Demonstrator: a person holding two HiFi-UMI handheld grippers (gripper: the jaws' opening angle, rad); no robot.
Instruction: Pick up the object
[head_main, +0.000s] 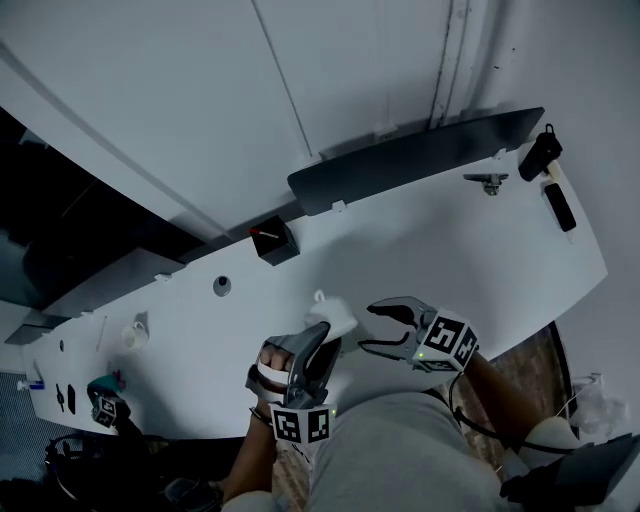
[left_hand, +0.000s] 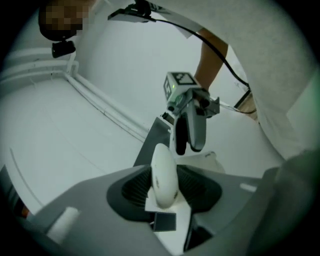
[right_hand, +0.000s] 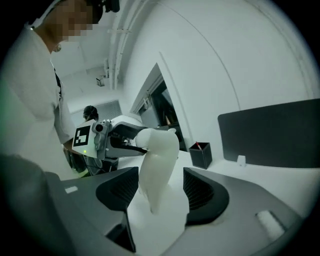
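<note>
Above the white counter (head_main: 450, 250), the white object (left_hand: 164, 175) hangs pinched across its thin sides in my left claw (head_main: 322, 348). It looks smooth, hard and light, so I judge a mid-body grip safest against slipping. My right claw (head_main: 385, 327) faces it, wide open, pads not touching.

The head view looks steeply down on the table (head_main: 480, 240). The two gripper views face each other at close range, sharing the white object (left_hand: 164, 175).
</note>
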